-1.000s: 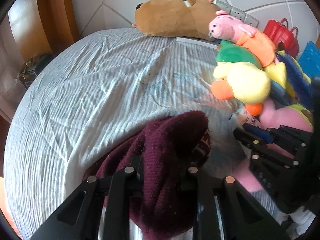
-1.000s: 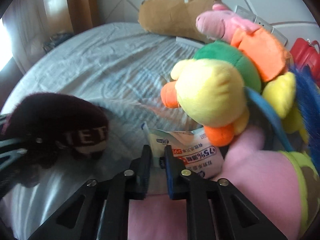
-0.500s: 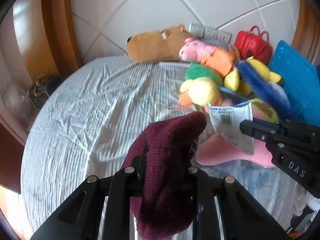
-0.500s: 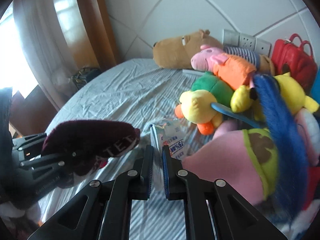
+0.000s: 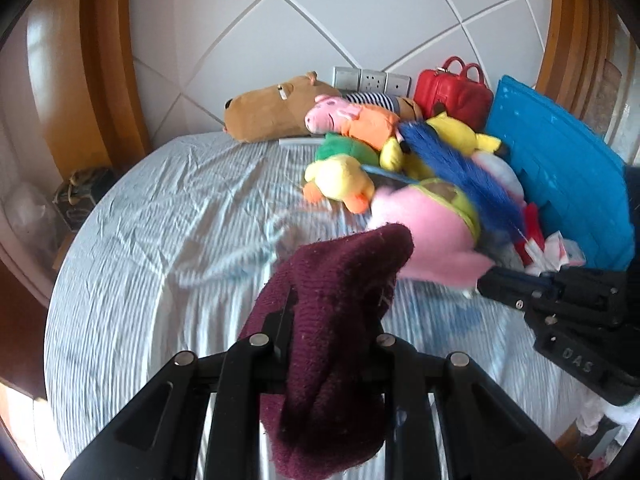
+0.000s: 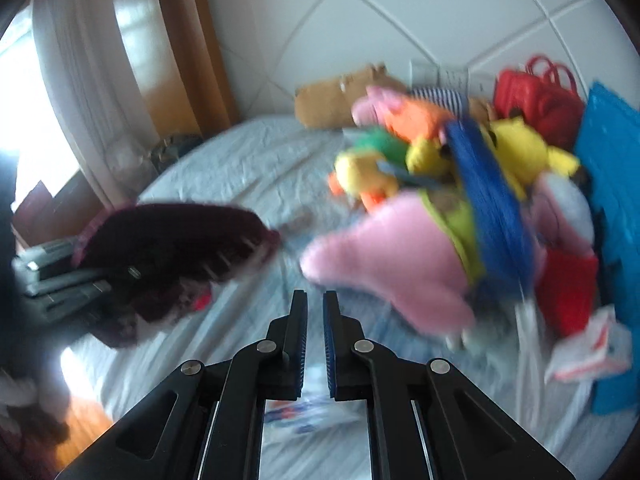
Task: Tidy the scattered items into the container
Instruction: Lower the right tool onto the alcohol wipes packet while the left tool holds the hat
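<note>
My left gripper (image 5: 332, 320) is shut on a maroon knit hat (image 5: 340, 300) and holds it above the striped bedsheet (image 5: 160, 240). The hat also shows at the left of the blurred right wrist view (image 6: 168, 240). My right gripper (image 6: 315, 300) has its jaws close together with a thin gap; a white wipes packet (image 6: 308, 416) hangs below them behind the fingers, and I cannot tell whether it is still held. The right gripper shows at the right of the left wrist view (image 5: 560, 300). A blue plastic container (image 5: 560, 168) stands on edge at the right.
A pile of plush toys lies beside the container: brown capybara (image 5: 276, 108), pink pig (image 5: 348, 116), yellow duck (image 5: 340, 180), pink plush (image 5: 428, 224), blue brush (image 5: 460, 172). A red handbag (image 5: 452, 92) stands by the wall sockets. Red and white packets (image 5: 556, 248) lie near the container.
Both grippers have pulled back and up from the bed. The wipes packet, pinched upright between the right fingers before, now hangs low behind them. The hat stays in the left gripper.
</note>
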### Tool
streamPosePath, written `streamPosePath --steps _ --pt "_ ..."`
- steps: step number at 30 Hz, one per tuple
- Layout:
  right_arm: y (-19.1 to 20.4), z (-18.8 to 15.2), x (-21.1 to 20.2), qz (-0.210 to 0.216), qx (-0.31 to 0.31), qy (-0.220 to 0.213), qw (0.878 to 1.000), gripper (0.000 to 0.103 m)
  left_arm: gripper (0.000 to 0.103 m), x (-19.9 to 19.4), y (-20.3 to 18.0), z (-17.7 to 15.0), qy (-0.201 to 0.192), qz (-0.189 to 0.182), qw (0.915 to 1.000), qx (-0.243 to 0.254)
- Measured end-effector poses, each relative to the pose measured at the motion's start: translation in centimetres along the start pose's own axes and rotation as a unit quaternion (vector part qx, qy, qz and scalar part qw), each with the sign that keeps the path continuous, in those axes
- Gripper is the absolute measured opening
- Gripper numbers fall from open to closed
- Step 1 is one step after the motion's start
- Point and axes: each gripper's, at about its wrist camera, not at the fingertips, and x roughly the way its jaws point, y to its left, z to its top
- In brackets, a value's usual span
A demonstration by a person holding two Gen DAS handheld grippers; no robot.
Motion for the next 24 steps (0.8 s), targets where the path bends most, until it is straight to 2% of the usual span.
streamPosePath --steps 2,4,6,9,11,12,13,15,16,20,24 --pt "-1.1 -2.0 0.5 0.013 0.007 0.017 1.0 0.012 0.018 -0.4 -0.6 -1.4 0.007 0.009 0.9999 -0.009" --pt "-1.8 -3.5 1.0 0.021 0.009 0.029 0.999 0.031 0.018 -0.5 -0.9 -2.7 0.017 0.022 0.9994 -0.021" --pt "-1.9 -5.4 2.0 0.034 0.013 0.048 0.998 0.04 0.019 -0.5 -0.9 -4.2 0.028 0.041 0.9983 -0.031" --pt "-1.7 -7.5 3.6 0.041 0.029 0.075 0.996 0.047 0.018 -0.3 -0.3 -6.3 0.05 0.06 0.9959 -0.045" --pt "-1.2 -8.7 4.5 0.035 0.039 0.091 0.995 0.07 0.018 -0.4 0.4 -7.5 0.058 0.071 0.9943 -0.053" --pt "-0.8 -9.3 4.9 0.025 0.039 0.099 0.994 0.087 0.018 -0.5 0.8 -7.8 0.061 0.079 0.9935 -0.055" --pt "-0.4 -9.6 5.2 0.018 0.04 0.104 0.994 0.092 0.018 -0.6 1.1 -8.1 0.062 0.082 0.9933 -0.053" --pt "0.2 -10.2 5.7 0.014 0.051 0.106 0.993 0.093 0.019 -1.0 2.1 -8.2 0.06 0.086 0.9933 -0.049" --pt "0.6 -10.4 6.0 0.011 0.059 0.106 0.993 0.103 0.019 -1.1 2.5 -8.2 0.057 0.086 0.9936 -0.047" --pt "2.3 -10.9 8.0 -0.034 0.085 0.114 0.989 0.103 0.019 -1.2 4.4 -8.3 0.054 0.072 0.9955 -0.03" --pt "3.8 -11.0 9.8 -0.058 0.134 0.116 0.982 0.103 0.019 -0.7 5.9 -8.2 0.057 0.041 0.9975 -0.009"
